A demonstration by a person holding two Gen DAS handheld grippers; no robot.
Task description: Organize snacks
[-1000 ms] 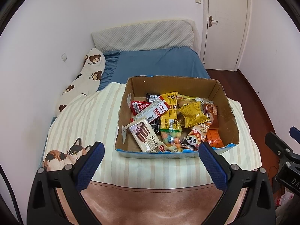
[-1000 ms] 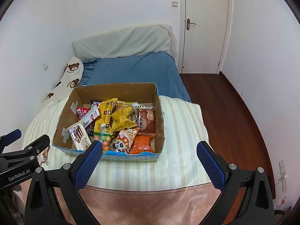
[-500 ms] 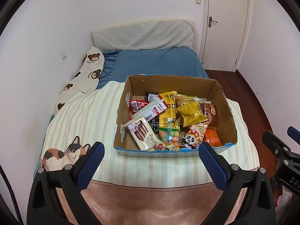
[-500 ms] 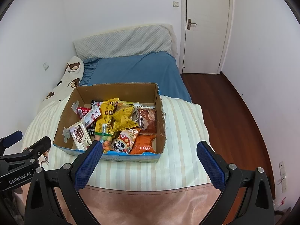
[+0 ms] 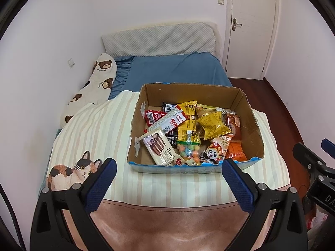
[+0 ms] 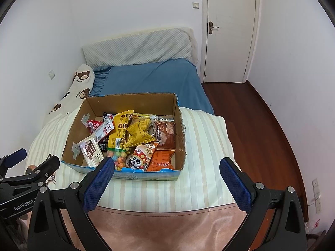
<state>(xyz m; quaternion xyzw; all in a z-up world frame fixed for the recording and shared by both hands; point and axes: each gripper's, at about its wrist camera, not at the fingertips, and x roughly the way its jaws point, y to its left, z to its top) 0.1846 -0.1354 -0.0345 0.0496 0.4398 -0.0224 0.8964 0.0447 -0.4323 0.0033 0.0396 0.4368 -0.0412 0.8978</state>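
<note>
Jaws apart on both units, nothing between them. Left gripper [image 5: 168,167] and right gripper [image 6: 166,165] both hang over the near end of the bed, short of the cardboard box [image 5: 249,113] and not touching it.

Box sits on a striped blanket [image 5: 100,129] on the bed, open top, blue printed strip on the near wall. Snacks are piled inside:
- Franzzi wafer pack [image 5: 160,148], near left corner, leaning on the near wall
- candy bag with coloured balls [image 5: 189,149], near wall, centre
- panda snack pack [image 5: 216,149], just right of the candy
- orange packet [image 6: 162,160], near right corner
- brown pastry pack [image 6: 165,135], right side, behind the orange one
- yellow pouch [image 5: 210,125], middle, on top of the pile
- long yellow bar pack [image 5: 187,123], left of the pouch
- red packet [image 5: 153,116], far left

Cat print [image 5: 71,170] shows on the blanket, near left. Bear-print pillow [image 5: 94,87] lies along the left wall. White door [image 6: 229,31] at far right, shut.
</note>
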